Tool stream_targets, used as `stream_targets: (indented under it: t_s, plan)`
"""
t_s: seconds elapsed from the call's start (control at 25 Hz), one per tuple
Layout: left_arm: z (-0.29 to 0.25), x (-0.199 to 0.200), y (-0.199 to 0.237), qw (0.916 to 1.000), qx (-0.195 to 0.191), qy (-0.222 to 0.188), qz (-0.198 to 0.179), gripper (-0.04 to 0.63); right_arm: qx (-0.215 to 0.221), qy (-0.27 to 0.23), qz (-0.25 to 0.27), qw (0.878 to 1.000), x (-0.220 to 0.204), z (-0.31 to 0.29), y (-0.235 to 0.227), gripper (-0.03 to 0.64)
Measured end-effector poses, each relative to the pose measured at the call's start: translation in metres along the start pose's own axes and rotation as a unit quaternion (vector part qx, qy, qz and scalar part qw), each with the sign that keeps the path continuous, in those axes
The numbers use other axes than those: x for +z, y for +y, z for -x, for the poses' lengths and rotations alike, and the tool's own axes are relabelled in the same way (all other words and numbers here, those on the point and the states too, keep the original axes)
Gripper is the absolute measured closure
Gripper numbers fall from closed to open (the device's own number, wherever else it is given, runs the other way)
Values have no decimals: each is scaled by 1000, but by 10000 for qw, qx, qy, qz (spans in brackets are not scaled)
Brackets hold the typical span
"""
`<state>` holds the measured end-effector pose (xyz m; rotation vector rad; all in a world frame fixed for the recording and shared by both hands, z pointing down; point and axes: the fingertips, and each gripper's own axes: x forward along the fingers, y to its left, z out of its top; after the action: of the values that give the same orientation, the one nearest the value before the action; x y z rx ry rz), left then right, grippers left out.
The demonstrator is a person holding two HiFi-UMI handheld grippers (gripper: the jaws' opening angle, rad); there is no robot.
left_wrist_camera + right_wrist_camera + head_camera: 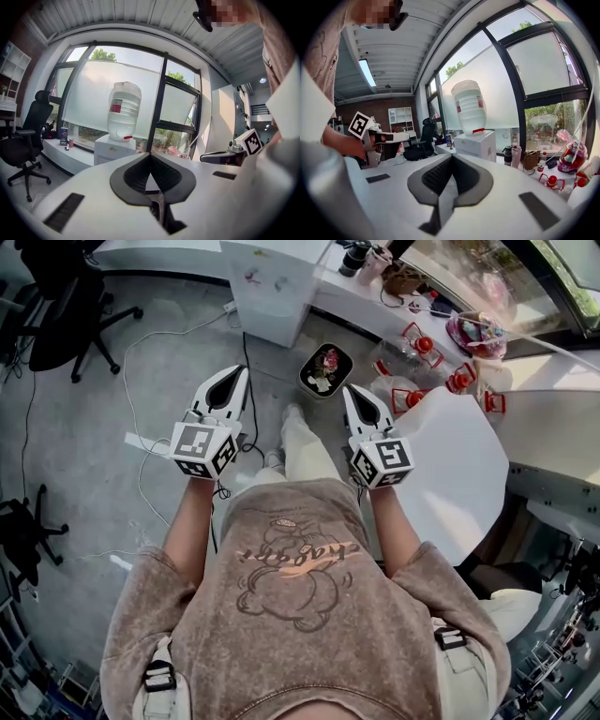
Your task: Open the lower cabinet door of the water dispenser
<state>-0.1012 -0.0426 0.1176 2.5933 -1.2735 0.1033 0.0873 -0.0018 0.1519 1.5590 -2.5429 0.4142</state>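
No readable text, sweatshirt (pixel 291 568) script print illegible, water bottle (pixel 124 110) label blurred

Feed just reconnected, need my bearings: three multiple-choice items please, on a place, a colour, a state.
1. The water bottle sits: A on the floor; B atop the water dispenser; C on a desk.
2. The office chair is: A black; B red; C white.
3. The left tool and right tool are: A open; B shut, empty; C gripping a handle.
B: it stands inverted on the white dispenser. A: seat and back are black. B: both pairs of jaws meet, nothing between.
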Motion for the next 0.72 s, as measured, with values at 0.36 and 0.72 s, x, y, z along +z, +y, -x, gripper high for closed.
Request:
stream_targets:
  t_s: [0.36, 0.72]
  plan:
    - [-51, -3, 28, 10000, 37, -16, 35, 578, 54, -96, -86, 9999, -1, -54, -43, 614]
    - [-110, -41, 58, 10000, 62, 20, 2, 578, 258, -22, -173, 9995, -40, -113, -84, 614]
